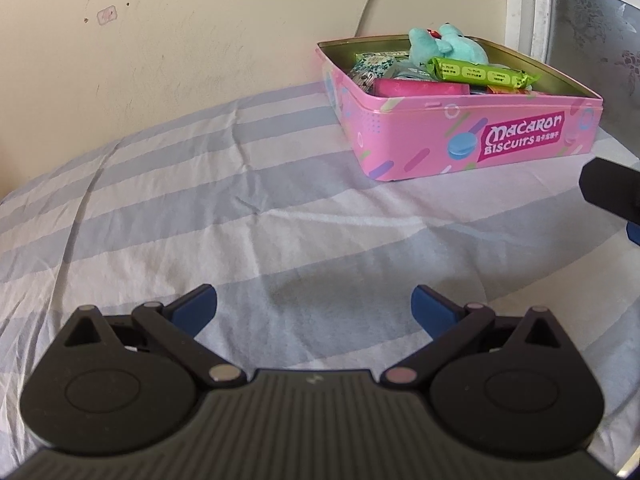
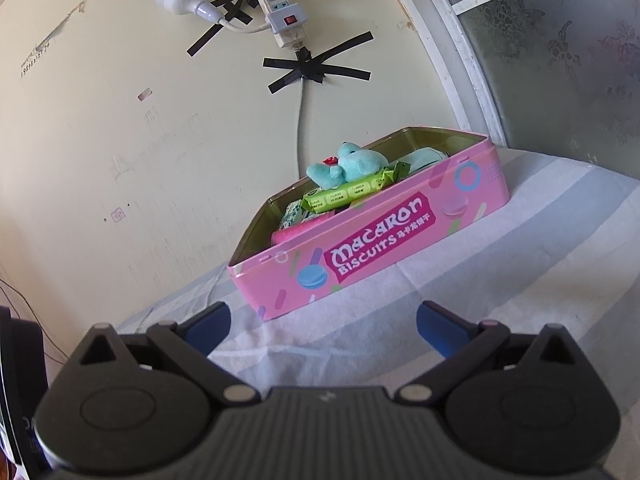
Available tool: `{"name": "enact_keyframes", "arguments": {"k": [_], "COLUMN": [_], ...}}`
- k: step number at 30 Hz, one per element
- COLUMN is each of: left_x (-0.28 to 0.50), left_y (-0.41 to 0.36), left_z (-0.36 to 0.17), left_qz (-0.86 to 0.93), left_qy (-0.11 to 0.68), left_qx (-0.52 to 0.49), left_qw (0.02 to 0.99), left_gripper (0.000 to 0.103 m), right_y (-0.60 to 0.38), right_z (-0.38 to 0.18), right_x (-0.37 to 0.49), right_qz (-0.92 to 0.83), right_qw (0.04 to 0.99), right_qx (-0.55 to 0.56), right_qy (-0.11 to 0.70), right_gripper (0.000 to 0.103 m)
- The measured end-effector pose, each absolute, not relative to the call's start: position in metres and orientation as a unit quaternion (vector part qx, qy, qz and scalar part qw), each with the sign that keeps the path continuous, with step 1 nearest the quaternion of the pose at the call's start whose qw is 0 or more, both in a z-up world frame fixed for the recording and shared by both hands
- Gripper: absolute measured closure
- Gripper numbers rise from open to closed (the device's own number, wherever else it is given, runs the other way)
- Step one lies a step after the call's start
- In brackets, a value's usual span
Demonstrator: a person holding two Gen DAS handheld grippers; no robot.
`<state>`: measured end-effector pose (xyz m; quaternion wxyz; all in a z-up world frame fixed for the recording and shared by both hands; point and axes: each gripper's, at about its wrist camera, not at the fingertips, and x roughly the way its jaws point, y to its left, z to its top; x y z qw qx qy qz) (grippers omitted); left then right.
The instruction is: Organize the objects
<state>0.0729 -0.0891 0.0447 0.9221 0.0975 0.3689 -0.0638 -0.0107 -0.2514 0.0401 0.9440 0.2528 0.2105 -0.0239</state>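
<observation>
Pink rectangular tin [image 1: 460, 136], plush toy [image 1: 448, 44] inside

Scuffed cream wall [image 2: 120, 120], taped power strip [image 2: 280, 8], frosted window [image 2: 560, 60], striped sheet [image 1: 200, 200].

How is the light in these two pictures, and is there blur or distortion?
Left wrist view: soft daylight, a pink tint on the striped sheet beside the pink tin, wall edge bowed by the fisheye. Right wrist view: bright, sharp, window frame curved; corners dark.
</observation>
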Motion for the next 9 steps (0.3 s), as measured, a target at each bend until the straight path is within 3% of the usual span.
{"name": "enact_keyframes", "arguments": {"k": [9], "left_x": [0.0692], "left_y": [-0.0841], "left_z": [0.0507], "left_qz": [-0.089], "left_qy": [0.350], "left_qx": [0.076], "left_qw": [0.929], "left_gripper": [0.000], "right_y": [-0.2485], "right_z": [0.0389], "right_x": [-0.0080], "right_qz": [-0.025], "right_qw": [0.945], "right_qx": [0.247], "right_qy": [0.215], "right_gripper": [0.000]}}
